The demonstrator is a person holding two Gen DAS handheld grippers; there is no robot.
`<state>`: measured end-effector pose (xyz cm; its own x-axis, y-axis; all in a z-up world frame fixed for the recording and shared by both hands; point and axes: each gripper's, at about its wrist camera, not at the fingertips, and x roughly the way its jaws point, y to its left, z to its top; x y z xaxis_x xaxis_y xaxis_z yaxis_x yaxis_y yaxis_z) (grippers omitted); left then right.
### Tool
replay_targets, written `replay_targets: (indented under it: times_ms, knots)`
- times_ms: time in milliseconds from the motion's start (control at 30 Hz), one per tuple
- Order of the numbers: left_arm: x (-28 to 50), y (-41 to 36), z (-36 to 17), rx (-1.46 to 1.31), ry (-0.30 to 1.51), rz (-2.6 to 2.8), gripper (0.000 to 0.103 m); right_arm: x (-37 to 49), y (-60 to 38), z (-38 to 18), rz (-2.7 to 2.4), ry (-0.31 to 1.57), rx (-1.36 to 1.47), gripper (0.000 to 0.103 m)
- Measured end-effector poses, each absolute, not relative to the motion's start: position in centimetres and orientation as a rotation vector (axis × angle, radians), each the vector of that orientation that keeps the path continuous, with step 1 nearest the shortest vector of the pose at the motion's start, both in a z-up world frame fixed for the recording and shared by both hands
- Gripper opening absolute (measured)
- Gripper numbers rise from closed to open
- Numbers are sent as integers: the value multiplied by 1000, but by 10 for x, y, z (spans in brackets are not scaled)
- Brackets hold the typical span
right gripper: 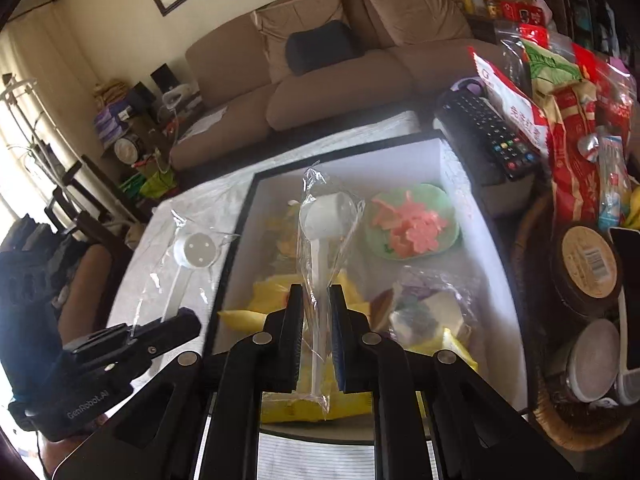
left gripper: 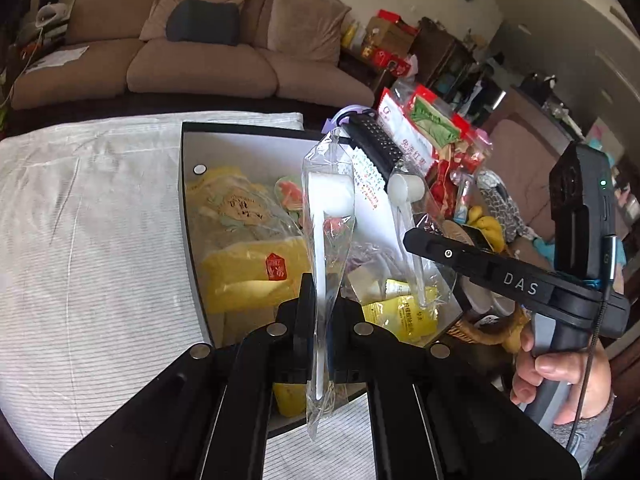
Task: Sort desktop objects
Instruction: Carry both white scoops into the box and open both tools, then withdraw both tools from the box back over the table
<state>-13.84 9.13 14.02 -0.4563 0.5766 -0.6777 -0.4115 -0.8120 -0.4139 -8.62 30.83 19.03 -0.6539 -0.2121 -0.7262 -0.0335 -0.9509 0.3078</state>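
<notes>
My left gripper [left gripper: 320, 312] is shut on a white plastic scoop in a clear bag [left gripper: 326, 216], held upright over the white box [left gripper: 188, 184]. My right gripper [right gripper: 316, 320] is shut on a second bagged white scoop [right gripper: 320, 224], also held over the box [right gripper: 472, 208]. In the left wrist view the right gripper [left gripper: 416, 240] comes in from the right with its scoop [left gripper: 404, 190]. In the right wrist view the left gripper [right gripper: 132, 340] sits at the lower left with its scoop [right gripper: 196, 250]. The box holds yellow packets [left gripper: 248, 276], a green and pink item [right gripper: 412, 228] and a small bag [right gripper: 428, 308].
A black remote [right gripper: 488, 136] lies beyond the box's far right corner. Red snack bags [right gripper: 568, 128] and a wicker basket [right gripper: 560, 428] with jars crowd the right side. A white striped cloth [left gripper: 80, 240] covers the table left of the box. A brown sofa [left gripper: 200, 64] stands behind.
</notes>
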Motion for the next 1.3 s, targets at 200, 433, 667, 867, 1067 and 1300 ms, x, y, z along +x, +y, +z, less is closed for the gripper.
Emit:
replay_targets:
  times_ms: [200, 433, 667, 867, 1067, 1300]
  knots:
    - [-133, 106, 115, -1191, -265, 2272, 5, -88, 338, 154, -2700, -426, 1360, 12]
    - [-138, 120, 93, -1227, -316, 2242, 15, -102, 327, 118, -2626, -374, 1491, 13]
    - [-127, 125, 107, -1171, -371, 2177, 76, -88, 341, 150, -2755, -482, 1350, 61]
    - [-126, 99, 125, -1147, -424, 2242, 76, -75, 360, 185, -2829, -598, 1183, 68]
    - [-124, 83, 141, -1100, -296, 2410, 103, -76, 355, 193, -2790, -640, 1126, 91]
    - [-116, 86, 129, -1189, -188, 2419, 103, -76, 320, 165, -2856, -266, 1327, 103]
